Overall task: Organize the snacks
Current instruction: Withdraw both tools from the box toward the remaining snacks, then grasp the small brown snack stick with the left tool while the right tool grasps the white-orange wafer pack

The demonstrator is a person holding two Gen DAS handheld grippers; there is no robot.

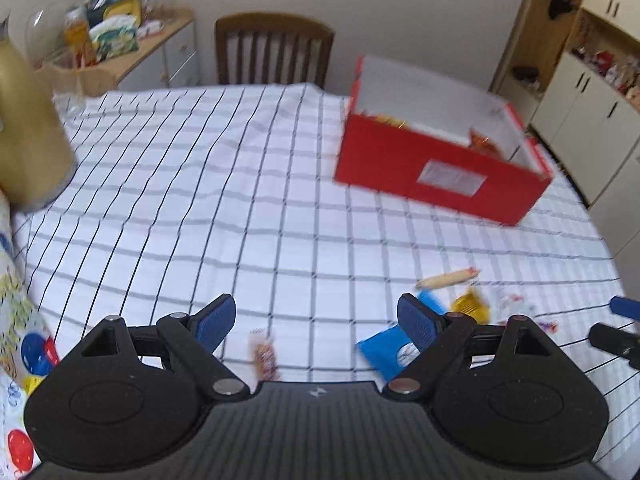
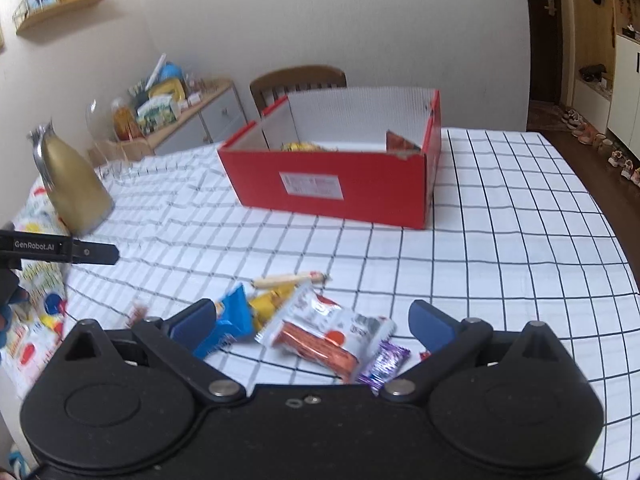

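"GenRobot.AI" stands in pale letters on the black left gripper (image 2: 60, 250) at the right wrist view's left edge. The white label (image 2: 311, 186) on the red box (image 2: 360, 196) seems printed, but too blurred to read.

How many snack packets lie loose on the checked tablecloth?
7, one cluster near the fingers: brown bar, blue packet, yellow packet, sausage stick, white-red packet, purple wrapper, red scrap; others possibly hidden.
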